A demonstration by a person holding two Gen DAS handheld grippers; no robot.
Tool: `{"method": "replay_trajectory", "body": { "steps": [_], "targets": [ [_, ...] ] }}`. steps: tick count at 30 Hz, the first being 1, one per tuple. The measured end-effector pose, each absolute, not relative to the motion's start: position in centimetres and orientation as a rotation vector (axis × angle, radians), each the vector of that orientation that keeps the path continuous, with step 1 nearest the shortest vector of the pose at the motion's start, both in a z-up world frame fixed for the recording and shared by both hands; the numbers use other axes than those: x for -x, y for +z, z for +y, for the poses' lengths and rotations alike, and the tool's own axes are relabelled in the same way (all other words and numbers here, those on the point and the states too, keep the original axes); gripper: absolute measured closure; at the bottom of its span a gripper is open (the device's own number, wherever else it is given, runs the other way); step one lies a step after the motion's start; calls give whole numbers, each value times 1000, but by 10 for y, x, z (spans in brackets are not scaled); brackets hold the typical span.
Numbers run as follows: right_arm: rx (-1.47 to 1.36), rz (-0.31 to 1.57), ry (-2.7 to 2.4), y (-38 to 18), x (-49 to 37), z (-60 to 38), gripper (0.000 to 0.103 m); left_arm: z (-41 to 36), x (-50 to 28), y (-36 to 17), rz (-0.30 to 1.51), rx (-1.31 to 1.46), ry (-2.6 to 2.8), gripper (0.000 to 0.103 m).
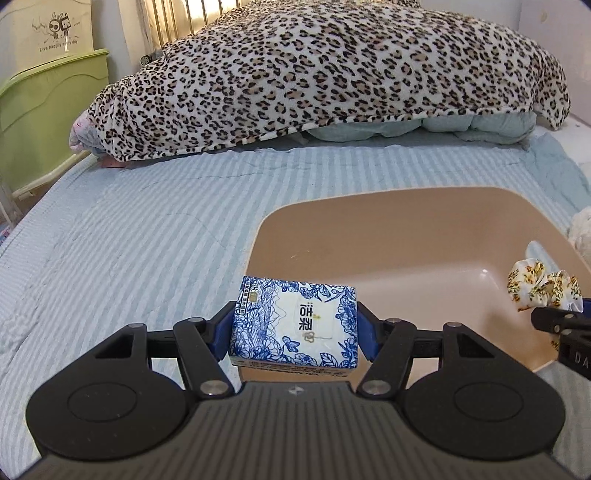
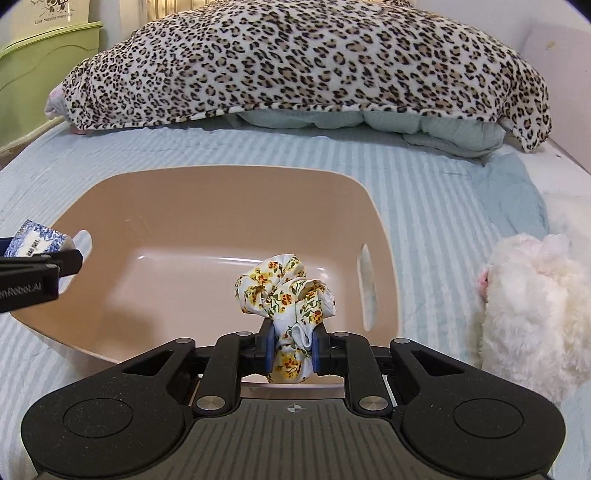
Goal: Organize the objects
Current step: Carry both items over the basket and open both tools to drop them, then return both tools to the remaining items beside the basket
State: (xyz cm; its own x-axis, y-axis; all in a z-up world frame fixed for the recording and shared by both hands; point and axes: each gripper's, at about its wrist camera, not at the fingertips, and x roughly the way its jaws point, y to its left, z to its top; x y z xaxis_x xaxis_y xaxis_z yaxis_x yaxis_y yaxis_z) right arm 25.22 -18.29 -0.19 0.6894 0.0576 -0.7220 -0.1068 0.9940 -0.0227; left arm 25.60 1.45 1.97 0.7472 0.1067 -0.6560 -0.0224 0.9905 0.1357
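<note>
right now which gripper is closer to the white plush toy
Right. The right gripper, shut on the floral scrunchie, hangs over the tan basin's near rim with the white plush toy just beyond its right side. The left gripper, holding the tissue pack, is at the basin's far left edge.

From both wrist views I see a bed (image 1: 129, 221) covered with a quilted sheet in pale blue and white stripes. Across its far end lies a leopard-print blanket (image 1: 314, 74), draped over a bunched pale-blue duvet (image 1: 424, 127) that shows beneath the blanket's lower edge. To the left of the bed stands a light-green plastic cabinet (image 1: 44, 110); above it I see a cream panel with a cartoon print (image 1: 55, 27) and a line of small text. Behind the blanket, vertical bars (image 1: 184, 18) are backlit by warm light. A plain white wall (image 2: 554, 44) borders the bed on the right.
</note>
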Motion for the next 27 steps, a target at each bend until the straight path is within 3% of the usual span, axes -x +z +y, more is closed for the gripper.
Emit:
{"method": "replay_trajectory", "body": {
  "steps": [4, 8, 13, 20, 27],
  "targets": [
    [67, 768, 93, 15, -240, -189, 53, 14, -245, 31, 715, -78, 28, 34],
    [52, 721, 98, 37, -220, -196, 30, 15, -227, 44, 715, -44, 13, 10],
    [38, 697, 109, 53, -190, -207, 4, 16, -200, 55, 709, -52, 24, 7],
    [90, 729, 96, 47, -160, -215, 0, 23, -165, 46, 729, -66, 23, 6],
    [133, 813, 87, 17, -147, -222, 0, 33, -148, 4, 832, -108, 38, 6]
  ]
}}
